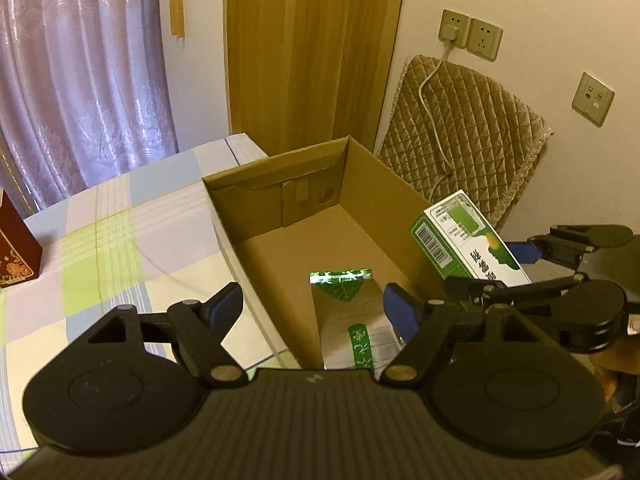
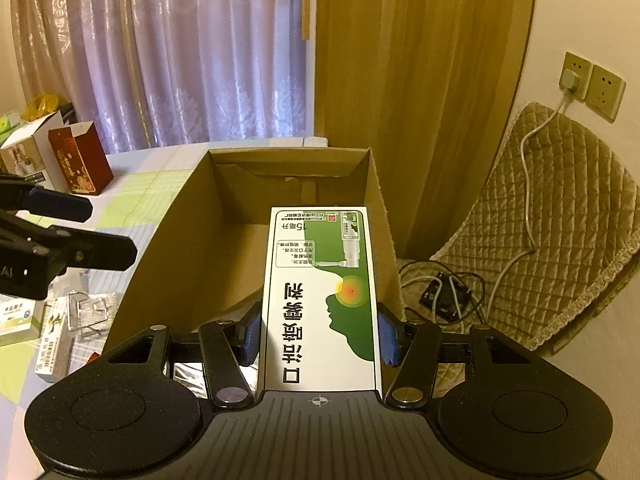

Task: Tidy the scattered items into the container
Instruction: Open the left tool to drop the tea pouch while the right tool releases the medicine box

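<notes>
Bedroom, checked bedsheet [image 1: 120,240], open brown cardboard box [image 1: 380,184] on it. Right tool [image 2: 318,334] clamps a green-white spray carton [image 2: 320,292] above the box. Left tool [image 1: 314,308] spread wide, empty. One green-white pouch [image 1: 348,320] already inside; small packets [image 2: 44,336] and dark red box [image 2: 82,160] left outside.

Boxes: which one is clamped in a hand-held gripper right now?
The green-and-white spray box, shut in the right hand-held gripper over the cardboard box. The dark red box stands untouched on the bed.
</notes>
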Demonstrator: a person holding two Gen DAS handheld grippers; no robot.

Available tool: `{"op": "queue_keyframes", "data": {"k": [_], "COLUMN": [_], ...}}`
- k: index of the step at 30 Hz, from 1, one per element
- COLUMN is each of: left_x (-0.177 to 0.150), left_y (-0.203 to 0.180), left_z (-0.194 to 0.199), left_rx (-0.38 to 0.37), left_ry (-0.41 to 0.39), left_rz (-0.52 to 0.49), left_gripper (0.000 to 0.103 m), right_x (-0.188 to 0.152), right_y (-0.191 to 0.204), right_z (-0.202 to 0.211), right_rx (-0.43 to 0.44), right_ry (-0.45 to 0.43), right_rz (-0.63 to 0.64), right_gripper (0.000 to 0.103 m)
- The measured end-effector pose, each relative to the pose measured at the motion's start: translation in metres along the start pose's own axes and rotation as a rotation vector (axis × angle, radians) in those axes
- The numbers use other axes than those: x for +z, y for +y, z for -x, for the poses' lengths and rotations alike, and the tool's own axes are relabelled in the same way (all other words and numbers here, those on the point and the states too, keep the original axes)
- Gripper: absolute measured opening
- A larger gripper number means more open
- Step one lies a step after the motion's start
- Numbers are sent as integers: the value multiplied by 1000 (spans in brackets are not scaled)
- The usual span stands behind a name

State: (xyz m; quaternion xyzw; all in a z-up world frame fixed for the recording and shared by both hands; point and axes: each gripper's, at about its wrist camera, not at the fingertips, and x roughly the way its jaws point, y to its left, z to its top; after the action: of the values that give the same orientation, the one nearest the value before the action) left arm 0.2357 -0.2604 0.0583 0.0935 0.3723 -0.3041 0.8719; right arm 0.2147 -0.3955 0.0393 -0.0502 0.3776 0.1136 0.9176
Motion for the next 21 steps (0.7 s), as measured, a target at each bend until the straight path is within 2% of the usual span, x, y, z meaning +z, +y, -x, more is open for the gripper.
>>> {"op": "queue_keyframes", "data": {"k": [10,21], "left_x": [-10,-27], "left_y": [11,28], "left_z": [8,28], "left_rx": [24,49], "left_ry": [5,4], "left_rz": [20,48], "left_gripper": [77,77], "right_x": [10,11], "right_y": [6,3], "right_z": [-5,13], "right_rx": [21,10], "right_ry": [-25,-52], "right_rz": [-11,-37], "right_gripper": [58,58]}}
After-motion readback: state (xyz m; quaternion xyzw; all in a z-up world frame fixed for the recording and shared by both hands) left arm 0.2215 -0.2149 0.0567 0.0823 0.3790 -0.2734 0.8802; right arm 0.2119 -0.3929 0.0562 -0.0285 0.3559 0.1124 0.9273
